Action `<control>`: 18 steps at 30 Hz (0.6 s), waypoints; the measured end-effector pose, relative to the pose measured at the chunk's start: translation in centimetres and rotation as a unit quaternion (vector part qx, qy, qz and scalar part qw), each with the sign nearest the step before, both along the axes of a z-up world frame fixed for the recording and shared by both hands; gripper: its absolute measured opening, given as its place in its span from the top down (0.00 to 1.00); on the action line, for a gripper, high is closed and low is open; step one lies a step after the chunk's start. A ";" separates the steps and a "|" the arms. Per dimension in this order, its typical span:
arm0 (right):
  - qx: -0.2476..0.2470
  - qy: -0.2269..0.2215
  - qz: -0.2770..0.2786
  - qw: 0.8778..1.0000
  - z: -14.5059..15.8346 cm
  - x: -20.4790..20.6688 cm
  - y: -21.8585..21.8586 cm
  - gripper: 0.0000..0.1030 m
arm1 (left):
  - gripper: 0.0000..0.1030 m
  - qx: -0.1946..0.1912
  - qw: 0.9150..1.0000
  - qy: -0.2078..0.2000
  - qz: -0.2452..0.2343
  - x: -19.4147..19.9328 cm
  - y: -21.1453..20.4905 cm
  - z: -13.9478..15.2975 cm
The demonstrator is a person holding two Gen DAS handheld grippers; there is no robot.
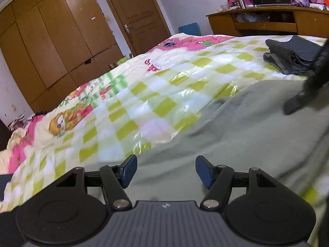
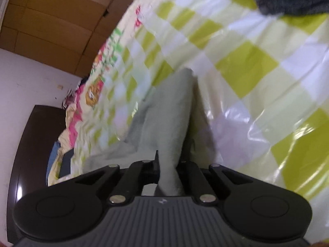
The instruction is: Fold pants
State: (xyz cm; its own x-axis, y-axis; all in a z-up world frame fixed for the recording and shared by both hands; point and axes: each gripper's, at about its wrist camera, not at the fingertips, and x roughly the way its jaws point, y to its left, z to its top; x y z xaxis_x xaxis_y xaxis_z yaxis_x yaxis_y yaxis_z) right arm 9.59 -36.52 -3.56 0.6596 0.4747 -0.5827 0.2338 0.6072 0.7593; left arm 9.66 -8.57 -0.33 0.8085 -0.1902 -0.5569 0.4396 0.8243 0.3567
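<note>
Pale grey-green pants (image 1: 246,127) lie spread over the checked bedcover, filling the right half of the left wrist view. My left gripper (image 1: 166,171) hovers over their near edge, open, with nothing between its blue pads (image 1: 129,169). In the right wrist view my right gripper (image 2: 169,164) is shut on a bunched fold of the same pants (image 2: 172,111), which rises in a ridge from between the jaws. The right gripper's dark body (image 1: 308,86) also shows at the right edge of the left wrist view.
A shiny bedcover (image 1: 144,94) in green and white checks with pink cartoon prints covers the bed. A stack of dark folded clothes (image 1: 294,55) lies at the far right. Wooden wardrobes (image 1: 51,37), a door (image 1: 135,10) and a cluttered desk (image 1: 267,18) stand behind.
</note>
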 end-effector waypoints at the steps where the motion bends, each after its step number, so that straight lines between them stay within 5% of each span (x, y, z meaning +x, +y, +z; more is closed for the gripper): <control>1: -0.010 0.002 0.001 1.000 0.2 -0.1 0.1 0.96 | 0.26 0.003 1.000 0.002 0.004 0.7 -0.5 -0.4; 5: -0.023 0.007 -0.008 1.000 0.2 -0.6 0.0 0.96 | 0.27 0.038 0.998 0.056 0.015 2.0 -1.7 -3.8; 10: -0.031 0.015 -0.026 0.999 0.7 -1.4 -0.3 0.96 | 0.30 0.030 0.999 0.025 -0.004 -1.6 -0.8 -4.0; 18: -0.108 -0.055 0.023 0.992 9.6 0.9 6.2 0.96 | 0.29 0.008 1.000 0.006 -0.012 -3.3 1.0 -3.8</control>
State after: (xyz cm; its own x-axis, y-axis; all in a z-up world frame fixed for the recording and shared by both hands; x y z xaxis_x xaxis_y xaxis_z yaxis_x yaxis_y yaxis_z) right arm 10.53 -30.32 6.04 0.7052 0.3778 -0.6000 0.1253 0.7665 0.6299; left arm 6.37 -7.59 -4.15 0.7966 -0.2007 -0.5702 0.4644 0.8071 0.3646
